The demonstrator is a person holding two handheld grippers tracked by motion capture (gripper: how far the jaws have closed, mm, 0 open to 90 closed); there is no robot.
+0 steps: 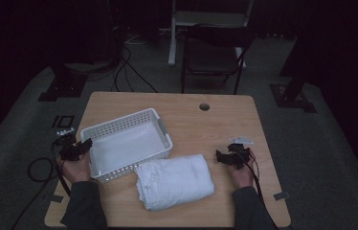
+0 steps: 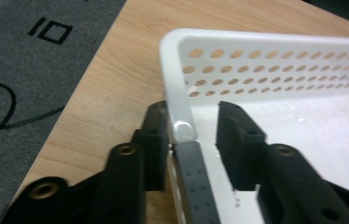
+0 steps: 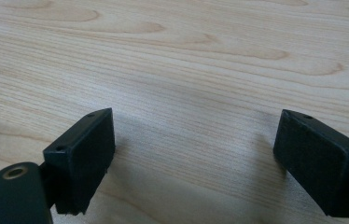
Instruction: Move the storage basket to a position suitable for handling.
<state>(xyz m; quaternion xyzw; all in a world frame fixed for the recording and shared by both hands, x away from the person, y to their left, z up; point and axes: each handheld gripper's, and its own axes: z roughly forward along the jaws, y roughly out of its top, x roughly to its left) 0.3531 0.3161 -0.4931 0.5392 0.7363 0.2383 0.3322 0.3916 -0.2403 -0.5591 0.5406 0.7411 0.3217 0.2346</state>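
A white perforated basket (image 1: 119,123) sits on the left half of the wooden table (image 1: 225,120), with nothing visible inside it. A folded white towel (image 1: 174,181) lies just in front of its near right corner. My left gripper (image 1: 82,146) is at the basket's left end. In the left gripper view the left gripper (image 2: 193,109) straddles the basket's wall (image 2: 172,79) by a grey handle (image 2: 193,182): one jaw lies against the outside, the other stands inside with a gap, so it is open. My right gripper (image 1: 222,157) hovers open over bare wood (image 3: 186,56), its jaws (image 3: 196,126) wide apart.
A small white tag (image 1: 240,140) lies just beyond the right gripper. A round hole (image 1: 204,106) is in the table's far side. A dark chair (image 1: 213,55) stands behind the table. Cables (image 1: 38,167) loop on the floor to the left.
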